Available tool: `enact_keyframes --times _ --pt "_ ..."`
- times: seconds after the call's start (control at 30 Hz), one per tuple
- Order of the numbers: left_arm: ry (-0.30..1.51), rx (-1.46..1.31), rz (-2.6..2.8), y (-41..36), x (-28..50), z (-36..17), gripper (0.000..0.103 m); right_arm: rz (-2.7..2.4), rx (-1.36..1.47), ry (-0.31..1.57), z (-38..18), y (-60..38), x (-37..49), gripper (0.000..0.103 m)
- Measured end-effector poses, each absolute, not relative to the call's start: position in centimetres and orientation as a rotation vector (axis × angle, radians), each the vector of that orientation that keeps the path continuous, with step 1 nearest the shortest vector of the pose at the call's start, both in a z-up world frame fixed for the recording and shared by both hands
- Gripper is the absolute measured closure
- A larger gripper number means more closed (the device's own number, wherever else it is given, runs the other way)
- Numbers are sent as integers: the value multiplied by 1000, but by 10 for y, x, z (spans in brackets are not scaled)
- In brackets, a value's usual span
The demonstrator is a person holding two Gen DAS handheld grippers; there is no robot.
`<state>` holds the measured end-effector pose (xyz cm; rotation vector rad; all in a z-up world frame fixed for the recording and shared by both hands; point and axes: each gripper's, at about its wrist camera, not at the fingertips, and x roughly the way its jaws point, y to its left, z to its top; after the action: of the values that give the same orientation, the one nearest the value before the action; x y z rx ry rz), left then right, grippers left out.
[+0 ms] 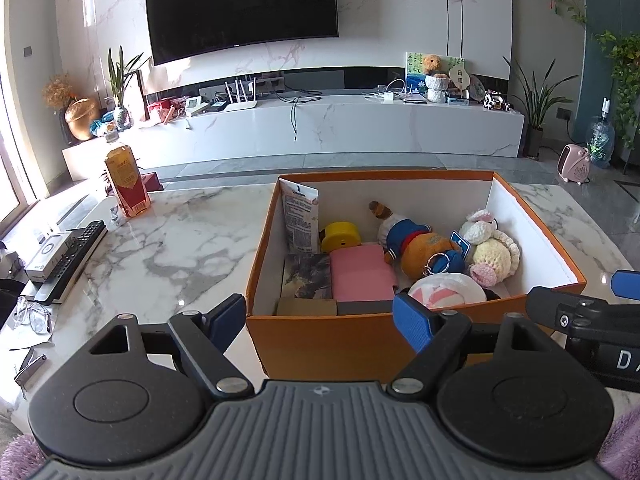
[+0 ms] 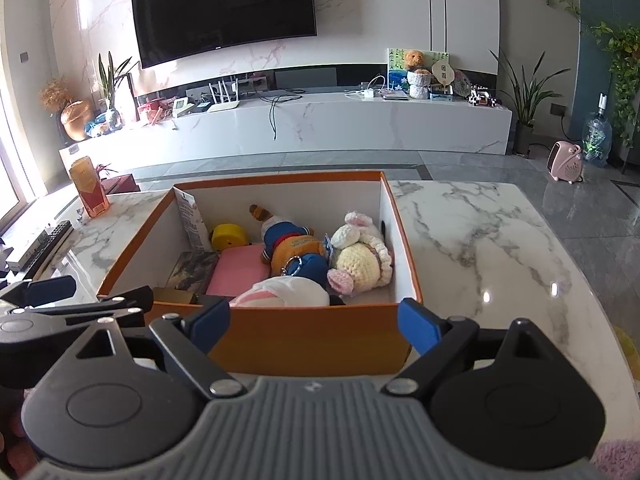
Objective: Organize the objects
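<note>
Orange box (image 1: 320,340) packed with toys on the marble table (image 1: 160,248), just beyond both grippers.

Left gripper (image 1: 320,322) hovers at the box's near wall, jaws wide apart and empty; right gripper (image 2: 314,322) likewise, spread and holding nothing. Inside, left to right: pink pad (image 1: 360,278), orange plush in blue (image 1: 424,250), crocheted doll (image 1: 494,258).

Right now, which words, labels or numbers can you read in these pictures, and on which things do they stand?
"DA": white letters on the black right gripper body, cut off by the frame edge.
Tall white printed pouch in the orange cardboard box: text blurred.
Amber bottle's red label: too small.
</note>
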<state>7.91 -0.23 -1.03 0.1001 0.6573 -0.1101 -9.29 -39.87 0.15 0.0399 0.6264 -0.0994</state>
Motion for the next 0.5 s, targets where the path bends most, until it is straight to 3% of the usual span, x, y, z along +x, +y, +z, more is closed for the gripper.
enact_keyframes --times 0.5 --pt "666 91 -110 0 73 -7 8 -90 22 624 5 -390 -101 9"
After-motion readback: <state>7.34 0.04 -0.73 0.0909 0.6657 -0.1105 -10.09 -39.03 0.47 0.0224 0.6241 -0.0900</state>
